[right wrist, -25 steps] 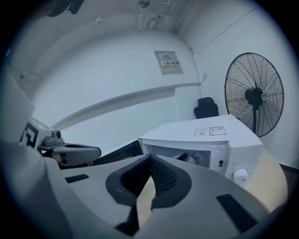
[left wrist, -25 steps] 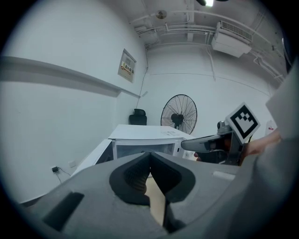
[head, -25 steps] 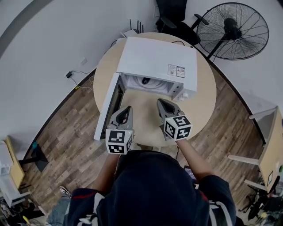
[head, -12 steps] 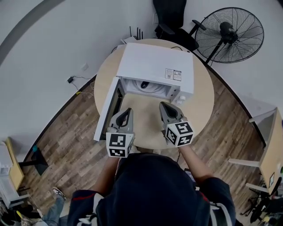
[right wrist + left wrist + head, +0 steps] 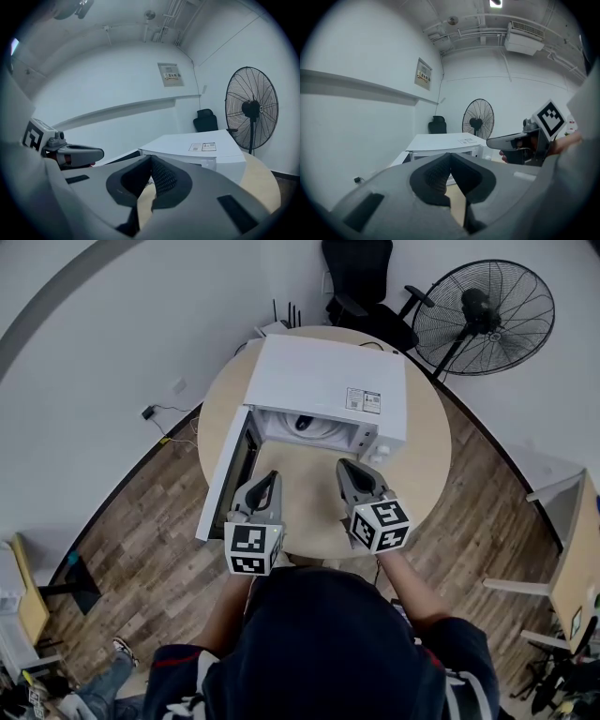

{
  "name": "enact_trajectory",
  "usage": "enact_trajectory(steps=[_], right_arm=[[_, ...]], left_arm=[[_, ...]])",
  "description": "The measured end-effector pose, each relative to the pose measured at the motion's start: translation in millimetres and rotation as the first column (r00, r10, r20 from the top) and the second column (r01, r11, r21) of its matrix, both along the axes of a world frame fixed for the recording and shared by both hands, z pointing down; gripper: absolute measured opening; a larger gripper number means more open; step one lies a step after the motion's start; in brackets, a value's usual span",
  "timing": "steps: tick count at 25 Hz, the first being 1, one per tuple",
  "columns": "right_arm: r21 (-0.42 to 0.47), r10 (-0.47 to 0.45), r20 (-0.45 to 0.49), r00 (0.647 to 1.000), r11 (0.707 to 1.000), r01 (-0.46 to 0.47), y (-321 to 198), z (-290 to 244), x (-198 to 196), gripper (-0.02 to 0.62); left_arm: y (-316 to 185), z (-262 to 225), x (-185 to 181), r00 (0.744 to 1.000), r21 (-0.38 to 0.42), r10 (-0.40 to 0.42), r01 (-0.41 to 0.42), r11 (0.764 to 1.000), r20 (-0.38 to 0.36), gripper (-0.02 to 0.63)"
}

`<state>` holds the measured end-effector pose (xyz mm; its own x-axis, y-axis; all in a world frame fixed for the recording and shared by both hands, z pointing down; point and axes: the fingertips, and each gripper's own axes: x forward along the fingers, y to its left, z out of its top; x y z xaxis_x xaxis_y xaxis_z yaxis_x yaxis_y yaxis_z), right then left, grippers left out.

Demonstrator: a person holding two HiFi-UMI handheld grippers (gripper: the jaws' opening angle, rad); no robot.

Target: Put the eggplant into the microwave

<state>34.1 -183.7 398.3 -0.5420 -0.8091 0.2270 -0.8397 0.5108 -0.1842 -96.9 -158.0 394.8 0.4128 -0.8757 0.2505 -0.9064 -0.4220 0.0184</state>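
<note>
A white microwave [image 5: 328, 381] stands on the round table [image 5: 427, 474], its door [image 5: 228, 479] swung open to the left. Inside, on the white turntable, lies a small dark thing [image 5: 306, 421] that looks like the eggplant; most of it is hidden by the roof. My left gripper [image 5: 272, 476] and right gripper [image 5: 344, 466] hover side by side in front of the opening, both shut with nothing between the jaws. In the left gripper view the pads [image 5: 440, 176] meet before the microwave [image 5: 440, 139]. In the right gripper view the pads [image 5: 161, 178] also meet, before the microwave [image 5: 197, 149].
A large standing fan [image 5: 478, 310] and a black office chair [image 5: 361, 277] stand behind the table. A router [image 5: 277, 326] sits at the table's far edge. The open door juts over the table's left rim. Bare tabletop lies between the grippers and the microwave.
Both grippers have drawn back a little from the microwave opening toward the person. Their jaws stay shut.
</note>
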Motion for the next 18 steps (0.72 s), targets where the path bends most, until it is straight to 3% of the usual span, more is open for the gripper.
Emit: enact_trajectory(steps=[18], right_arm=[[-0.012, 0.012, 0.013, 1.0, 1.0, -0.012, -3.0, 7.8, 3.1, 0.012]], left_arm=[[1.5, 4.2, -0.8, 1.0, -0.003, -0.009, 0.009, 1.0, 0.009, 0.015]])
